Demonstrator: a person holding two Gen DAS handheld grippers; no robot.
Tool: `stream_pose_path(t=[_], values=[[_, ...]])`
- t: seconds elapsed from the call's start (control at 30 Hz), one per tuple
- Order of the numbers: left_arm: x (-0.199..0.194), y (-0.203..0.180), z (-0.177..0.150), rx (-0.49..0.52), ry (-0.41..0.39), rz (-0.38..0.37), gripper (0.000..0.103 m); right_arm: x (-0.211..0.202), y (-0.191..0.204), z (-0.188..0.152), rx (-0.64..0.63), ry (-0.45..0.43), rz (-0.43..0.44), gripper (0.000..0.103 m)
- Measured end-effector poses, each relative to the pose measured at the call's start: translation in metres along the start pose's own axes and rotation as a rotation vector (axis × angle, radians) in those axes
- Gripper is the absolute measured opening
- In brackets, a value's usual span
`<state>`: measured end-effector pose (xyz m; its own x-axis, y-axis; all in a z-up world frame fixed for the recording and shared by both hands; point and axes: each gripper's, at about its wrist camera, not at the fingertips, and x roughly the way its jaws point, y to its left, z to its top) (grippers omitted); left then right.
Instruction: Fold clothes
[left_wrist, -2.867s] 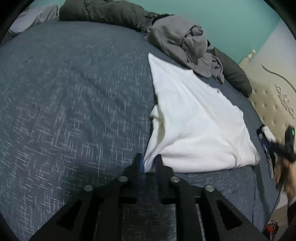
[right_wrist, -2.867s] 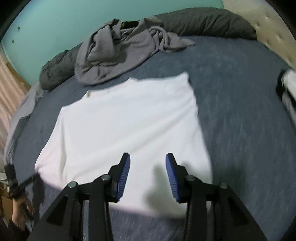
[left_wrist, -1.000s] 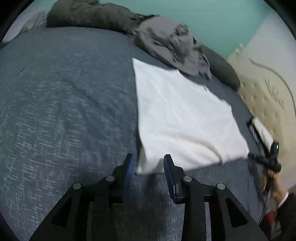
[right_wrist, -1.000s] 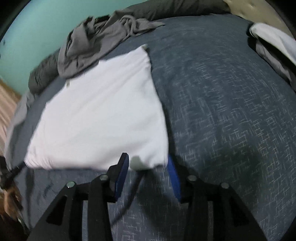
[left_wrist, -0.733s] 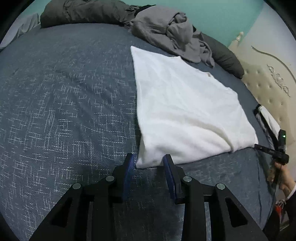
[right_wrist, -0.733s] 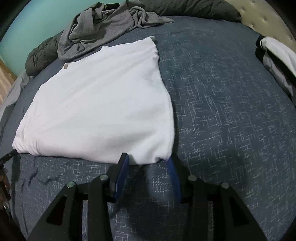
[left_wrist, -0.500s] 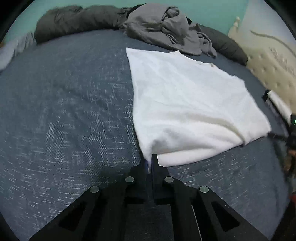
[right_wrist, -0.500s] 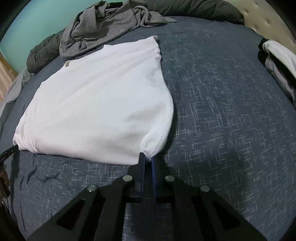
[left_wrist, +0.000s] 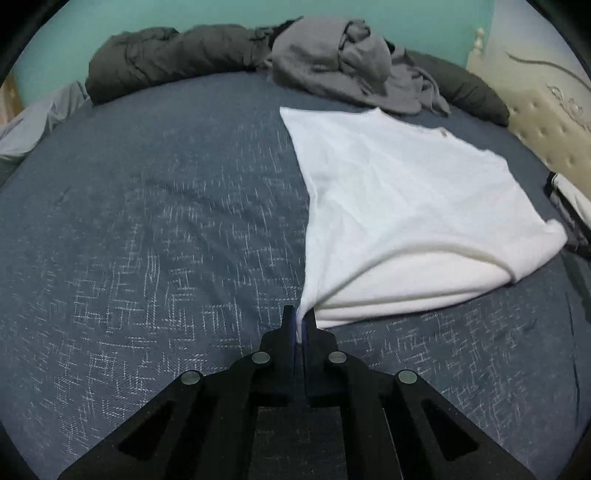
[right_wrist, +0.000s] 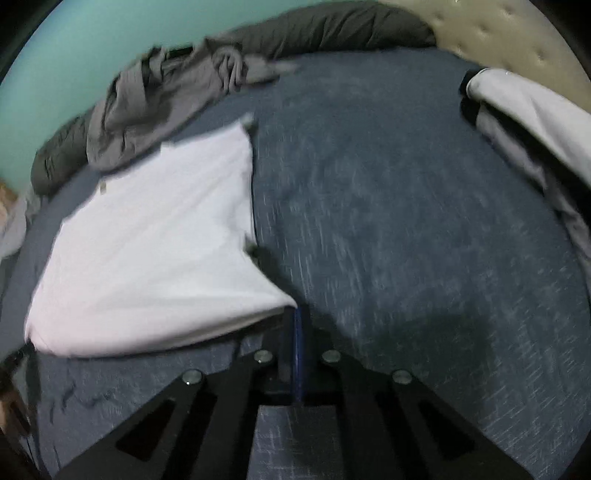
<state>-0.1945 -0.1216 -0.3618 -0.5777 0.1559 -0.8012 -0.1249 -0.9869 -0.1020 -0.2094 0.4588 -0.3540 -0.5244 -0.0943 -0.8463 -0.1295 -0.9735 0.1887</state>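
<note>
L gripper (left_wrist: 299, 319) clamped on near corner of white shirt (left_wrist: 399, 206), cloth pulled up into peak at frame centre. R gripper (right_wrist: 297, 321) pinched tight on shirt's other near corner (right_wrist: 147, 258); view blurred. Shirt lies on blue bedspread (left_wrist: 147, 240). Grey clothes heap (left_wrist: 340, 70) top centre in L view. Only R view shows folded pile (right_wrist: 524, 110) at upper right; only L view shows carved headboard (left_wrist: 554, 107) far right.

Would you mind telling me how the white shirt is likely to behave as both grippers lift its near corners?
The white shirt probably hangs limp: it already drapes from the left gripper and right gripper. The middle will likely sag, and its folded layers may slide apart.
</note>
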Motion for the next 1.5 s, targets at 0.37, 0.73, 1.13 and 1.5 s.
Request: stream_pose_path(t=[0.37,0.73,1.13,1.5], values=[[0.005,-0.002,0.002,-0.03,0.018,-0.054,0.004,-0.016,0.005,-0.007,0.083,-0.008,-0.08,0.001],[0.002,-0.001,0.003,-0.054,0.016,-0.069,0.005,-0.019,0.195,-0.017,-0.222,0.046,0.255,0.031],[0.001,-0.003,0.002,-0.052,0.007,-0.083,0.005,0.027,0.283,-0.043,-0.322,0.137,0.257,0.029],[-0.001,-0.002,0.0,-0.06,0.003,-0.088,0.005,0.025,0.264,-0.037,-0.293,0.086,0.243,0.0]])
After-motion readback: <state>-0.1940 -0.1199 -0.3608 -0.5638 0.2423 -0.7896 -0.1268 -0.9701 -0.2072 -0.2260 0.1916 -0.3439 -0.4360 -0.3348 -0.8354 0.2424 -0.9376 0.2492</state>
